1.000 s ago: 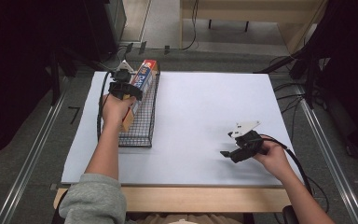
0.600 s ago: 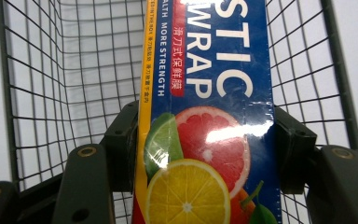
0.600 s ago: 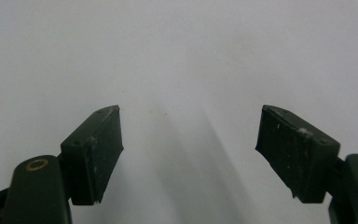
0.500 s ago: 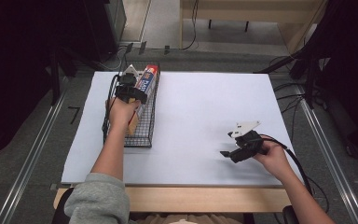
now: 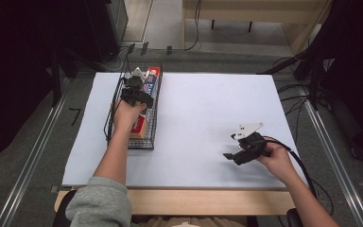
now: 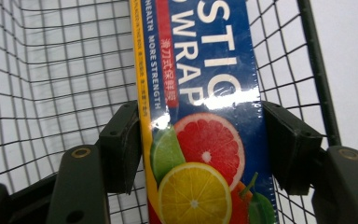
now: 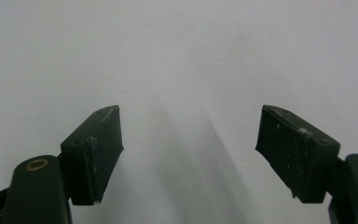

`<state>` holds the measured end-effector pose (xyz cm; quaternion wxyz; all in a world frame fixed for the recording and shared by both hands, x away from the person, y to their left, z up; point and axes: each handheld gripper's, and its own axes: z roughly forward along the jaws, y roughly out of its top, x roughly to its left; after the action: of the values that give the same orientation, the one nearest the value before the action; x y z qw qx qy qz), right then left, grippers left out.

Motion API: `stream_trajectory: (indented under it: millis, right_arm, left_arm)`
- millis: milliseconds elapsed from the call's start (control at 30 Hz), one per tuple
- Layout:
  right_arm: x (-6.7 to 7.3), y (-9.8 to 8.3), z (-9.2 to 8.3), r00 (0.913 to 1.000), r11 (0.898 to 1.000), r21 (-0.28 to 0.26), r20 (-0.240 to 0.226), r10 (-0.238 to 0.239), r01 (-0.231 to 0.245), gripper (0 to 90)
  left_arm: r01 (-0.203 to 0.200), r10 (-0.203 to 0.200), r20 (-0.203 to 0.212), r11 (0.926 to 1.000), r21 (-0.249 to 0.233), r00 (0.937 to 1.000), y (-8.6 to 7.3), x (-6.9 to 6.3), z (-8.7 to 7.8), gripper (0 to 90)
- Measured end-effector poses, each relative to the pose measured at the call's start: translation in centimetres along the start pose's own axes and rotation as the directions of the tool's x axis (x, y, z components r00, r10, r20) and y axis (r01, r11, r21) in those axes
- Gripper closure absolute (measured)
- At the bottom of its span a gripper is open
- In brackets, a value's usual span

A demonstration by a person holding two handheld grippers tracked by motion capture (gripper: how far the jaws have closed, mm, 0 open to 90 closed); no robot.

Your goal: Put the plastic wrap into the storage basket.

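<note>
A long plastic wrap box (image 5: 150,86), blue with citrus fruit printed on it (image 6: 200,154), lies in the black wire basket (image 5: 141,143) at the table's left. My left gripper (image 5: 138,84) reaches into the basket's far end. In the left gripper view its jaws (image 6: 200,140) flank the box. They have just been opening, and the pads (image 6: 121,144) stand right beside the box's sides without squeezing it. My right gripper (image 5: 230,154) hovers low over the white sheet at the front right. Its jaws (image 7: 189,149) are wide apart with nothing between them.
A white sheet (image 5: 208,109) covers the table. The wooden front edge (image 5: 194,201) runs along the bottom. Metal rails (image 5: 33,156) flank the table. Cables (image 5: 307,170) trail from the right gripper off the right side.
My left hand has shifted slightly toward the basket's far end with the box. The right hand has stayed where it was.
</note>
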<state>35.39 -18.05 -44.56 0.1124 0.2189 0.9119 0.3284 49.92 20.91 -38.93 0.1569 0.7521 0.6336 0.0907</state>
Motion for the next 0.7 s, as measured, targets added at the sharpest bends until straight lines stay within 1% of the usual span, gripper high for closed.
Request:
stream_trajectory:
  millis: [133,200,267,333,467,533,567,600,633,700]
  right_arm:
    - [0.0,0.0,-0.1,1.0,1.0,-0.003,0.0,0.0,0.0,23.3]
    - [0.0,0.0,0.0,1.0,1.0,0.0,0.002,0.001,-0.001,23.4]
    - [0.0,-0.1,0.0,1.0,1.0,0.0,0.002,-0.001,0.001,23.4]
    - [0.0,0.0,-0.1,1.0,1.0,0.0,0.003,0.0,0.0,23.4]
    - [0.0,-0.1,-0.1,1.0,1.0,-0.004,-0.002,0.0,0.0,23.3]
    - [0.1,-0.1,-0.2,1.0,1.0,0.0,0.001,0.004,-0.004,23.4]
    - [0.1,-0.1,-0.2,1.0,1.0,0.002,0.0,0.007,-0.007,23.3]
    - [0.1,-0.2,-0.2,1.0,1.0,0.002,-0.002,0.006,-0.006,23.3]
    - [0.1,-0.2,-0.2,1.0,1.0,0.0,-0.002,0.003,-0.003,23.4]
    - [0.1,-0.2,-0.2,1.0,1.0,0.001,-0.003,0.006,-0.006,23.4]
  left_arm:
    - [-0.004,0.004,0.016,0.9997,0.024,0.9999,-0.2,0.0,0.7,35.3]
    - [0.002,-0.002,0.025,0.9999,0.012,0.9997,-0.3,0.0,0.7,35.1]
    - [-0.003,0.003,0.027,1.0,0.009,0.9996,-0.3,-0.2,0.6,35.0]
    - [-0.002,0.002,0.036,1.0,0.006,0.9994,-0.3,-0.1,0.5,34.9]
    - [-0.013,0.012,0.051,0.9999,0.001,0.9986,-0.4,0.0,0.0,34.9]
    - [-0.024,0.025,0.056,0.9997,-0.01,0.9981,-0.5,0.1,-0.4,34.9]
    - [-0.027,0.028,0.064,0.9993,-0.027,0.9975,-0.6,0.1,-0.8,35.0]
    - [-0.037,0.041,0.08,0.9982,-0.047,0.996,-0.7,0.1,-1.3,35.1]
    - [-0.038,0.044,0.093,0.9973,-0.063,0.9947,-0.8,0.2,-1.8,35.2]
    - [-0.045,0.054,0.117,0.9955,-0.084,0.9917,-0.9,0.3,-2.6,35.2]
